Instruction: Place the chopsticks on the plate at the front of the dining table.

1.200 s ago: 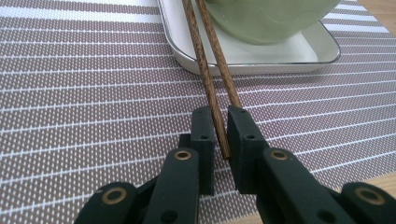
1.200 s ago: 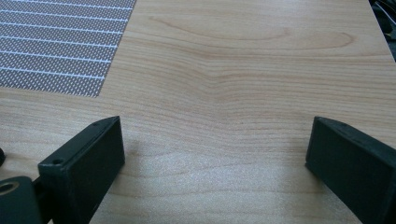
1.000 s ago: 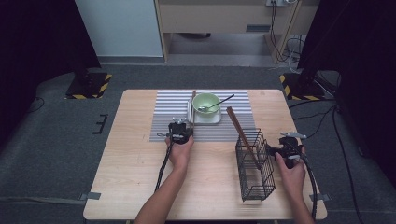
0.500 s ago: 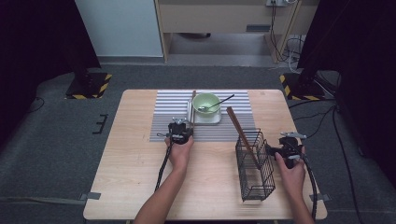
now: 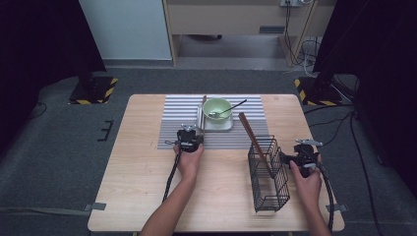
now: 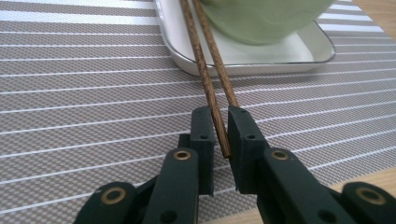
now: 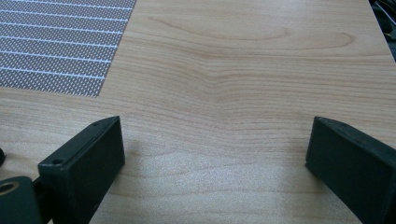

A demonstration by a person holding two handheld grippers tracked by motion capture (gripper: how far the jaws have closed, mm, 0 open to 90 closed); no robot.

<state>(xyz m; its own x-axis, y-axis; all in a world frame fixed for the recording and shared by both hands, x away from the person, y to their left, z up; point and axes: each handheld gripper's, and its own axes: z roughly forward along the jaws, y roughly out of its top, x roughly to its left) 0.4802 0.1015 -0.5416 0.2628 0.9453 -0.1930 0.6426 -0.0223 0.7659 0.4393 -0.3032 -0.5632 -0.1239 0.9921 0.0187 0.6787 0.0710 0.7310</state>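
A pair of brown chopsticks [image 6: 205, 70] lies along the left edge of a white tray [image 6: 280, 51], their near ends between the jaws of my left gripper [image 6: 221, 112], which is shut on them just above the striped mat [image 6: 84, 93]. In the high view the left gripper [image 5: 191, 130] sits at the tray's [image 5: 221, 127] near left corner. A green bowl [image 5: 218, 108] with a spoon [image 5: 232, 107] stands on the tray. My right gripper [image 7: 215, 135] is wide open over bare wood, and in the high view the right gripper [image 5: 301, 150] is just right of a black wire basket [image 5: 268, 183].
A second pair of brown chopsticks [image 5: 251, 135] leans out of the basket's far end toward the mat [image 5: 172, 123]. The mat's corner [image 7: 56, 46] lies ahead and left of the right gripper. Cables trail back from both grippers along the wooden table [image 5: 133, 187].
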